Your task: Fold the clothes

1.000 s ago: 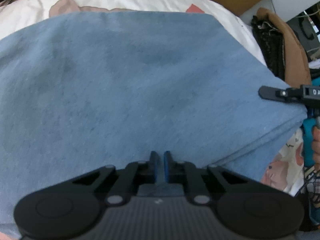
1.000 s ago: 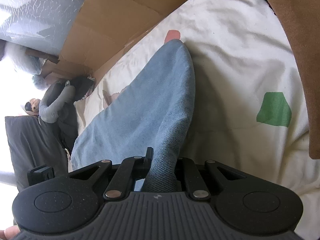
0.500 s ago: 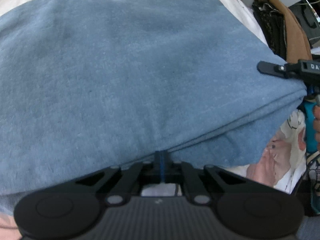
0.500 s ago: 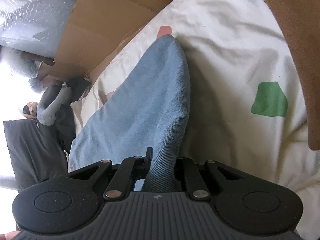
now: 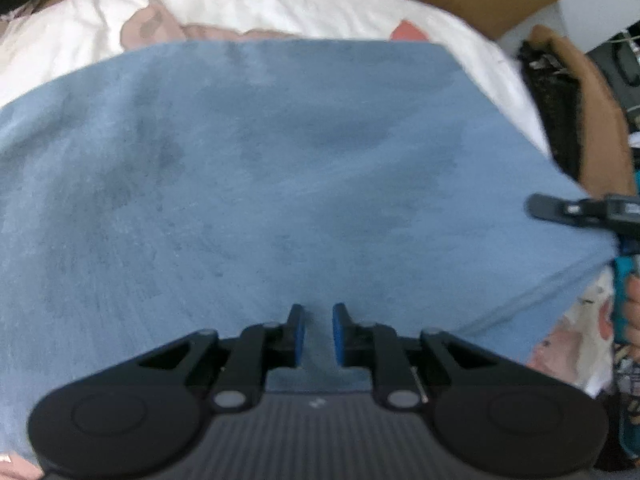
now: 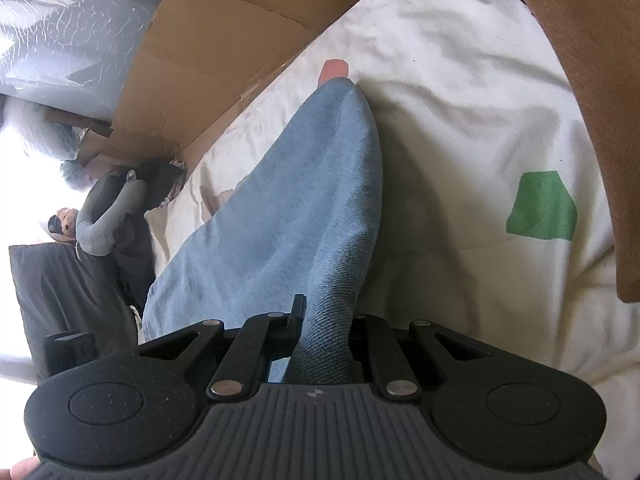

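A blue garment, folded into layers, lies flat on the bed in the left wrist view. My left gripper hovers over its near edge, open, with nothing between the blue pads. At the garment's right corner a black finger of my right gripper reaches in. In the right wrist view my right gripper is shut on a thick fold of the blue garment, which runs away from it across the sheet. Its right fingertip is hidden under the cloth.
The white bed sheet carries a green patch and pink prints. A brown garment lies along the right, with a dark item on it. Cardboard stands behind the bed. A grey plush lies far left.
Half a second ago my left gripper was shut at the cloth's near edge with the cloth raised. It has since opened and the garment lies flat. The right gripper kept its hold.
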A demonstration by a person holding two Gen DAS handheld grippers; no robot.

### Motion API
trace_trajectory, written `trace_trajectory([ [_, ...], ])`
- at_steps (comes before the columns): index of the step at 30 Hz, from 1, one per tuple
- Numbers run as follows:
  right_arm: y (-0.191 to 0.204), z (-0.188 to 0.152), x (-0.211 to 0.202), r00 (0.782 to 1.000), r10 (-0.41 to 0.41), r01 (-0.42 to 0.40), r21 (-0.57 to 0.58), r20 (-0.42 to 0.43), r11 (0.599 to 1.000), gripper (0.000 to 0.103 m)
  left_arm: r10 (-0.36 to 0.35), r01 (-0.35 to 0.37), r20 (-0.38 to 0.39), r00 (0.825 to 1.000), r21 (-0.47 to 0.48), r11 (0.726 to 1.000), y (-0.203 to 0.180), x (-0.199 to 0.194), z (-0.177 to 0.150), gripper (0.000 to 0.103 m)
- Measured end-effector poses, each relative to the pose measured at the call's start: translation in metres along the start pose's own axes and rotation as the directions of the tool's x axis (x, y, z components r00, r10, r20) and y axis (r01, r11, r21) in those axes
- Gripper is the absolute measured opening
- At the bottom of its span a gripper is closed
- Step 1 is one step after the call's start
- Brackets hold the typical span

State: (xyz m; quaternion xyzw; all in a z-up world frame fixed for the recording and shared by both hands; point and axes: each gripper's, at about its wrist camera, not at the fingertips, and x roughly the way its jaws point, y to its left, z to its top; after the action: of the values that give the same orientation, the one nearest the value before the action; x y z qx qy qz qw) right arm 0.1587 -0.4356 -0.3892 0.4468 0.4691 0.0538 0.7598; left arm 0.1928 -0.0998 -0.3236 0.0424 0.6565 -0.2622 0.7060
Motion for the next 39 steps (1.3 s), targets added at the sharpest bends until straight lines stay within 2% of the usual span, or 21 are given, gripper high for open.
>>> trace_trajectory([
  [7, 0.0, 0.0, 0.0, 1.0, 0.0, 0.0, -0.002, 0.002, 1.0, 0.007, -0.014, 0.016, 0.03, 0.999, -0.043, 0.999, 0.011, 0.002, 0.032, 0.014],
  [18, 0.0, -0.002, 0.0, 1.0, 0.0, 0.0, -0.005, 0.005, 1.0, 0.007, 0.036, -0.03, 0.117, 0.993, -0.05, 0.998, 0.016, 0.004, 0.073, 0.013],
  [21, -0.001, -0.002, -0.001, 1.0, 0.002, -0.002, -0.008, 0.005, 1.0, 0.007, 0.051, -0.046, 0.115, 0.992, -0.046, 0.998, 0.018, 0.006, 0.086, 0.012],
  [29, 0.0, -0.002, 0.0, 1.0, 0.006, -0.006, -0.016, 0.004, 1.0, 0.007, 0.04, -0.024, 0.159, 0.986, -0.098, 0.995, 0.033, -0.003, 0.108, 0.011],
  [39, -0.005, -0.002, 0.0, 1.0, 0.002, -0.003, -0.021, -0.012, 1.0, 0.008, 0.062, -0.043, 0.204, 0.977, -0.098, 0.994, 0.031, -0.005, 0.123, 0.011],
])
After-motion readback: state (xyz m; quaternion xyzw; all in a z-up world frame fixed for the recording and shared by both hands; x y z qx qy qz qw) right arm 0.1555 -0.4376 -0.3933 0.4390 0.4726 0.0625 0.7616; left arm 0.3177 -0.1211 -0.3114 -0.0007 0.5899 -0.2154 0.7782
